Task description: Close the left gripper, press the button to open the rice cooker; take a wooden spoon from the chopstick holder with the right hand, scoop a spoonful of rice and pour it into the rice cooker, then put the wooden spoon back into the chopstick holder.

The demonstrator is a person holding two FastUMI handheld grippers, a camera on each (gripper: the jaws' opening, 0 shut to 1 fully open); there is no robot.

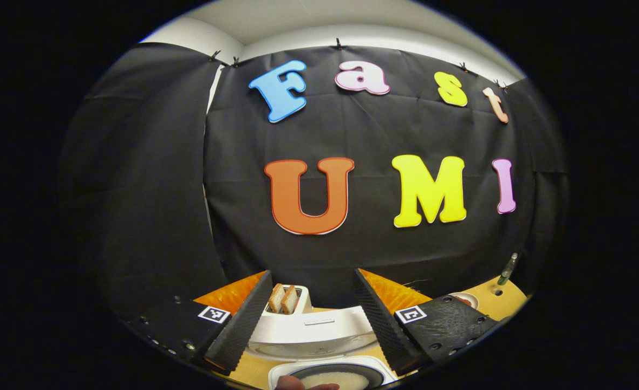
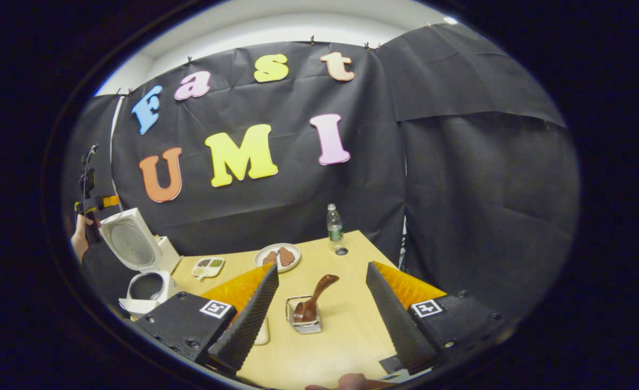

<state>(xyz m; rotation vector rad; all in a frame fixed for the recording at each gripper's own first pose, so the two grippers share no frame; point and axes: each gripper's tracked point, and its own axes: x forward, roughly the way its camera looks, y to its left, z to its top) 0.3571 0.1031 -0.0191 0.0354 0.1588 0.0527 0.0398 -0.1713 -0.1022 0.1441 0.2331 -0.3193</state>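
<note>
Markers (image 2: 215,309) on the fingers – black-white squares, no readable writing

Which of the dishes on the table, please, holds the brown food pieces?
The round white plate near the bottle; the small tray beside it is rectangular and divided into compartments.

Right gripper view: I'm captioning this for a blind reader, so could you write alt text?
The open right gripper frames a wooden spoon leaning in a wire chopstick holder on a wooden table. At far left, a white rice cooker stands with its lid raised.
</note>
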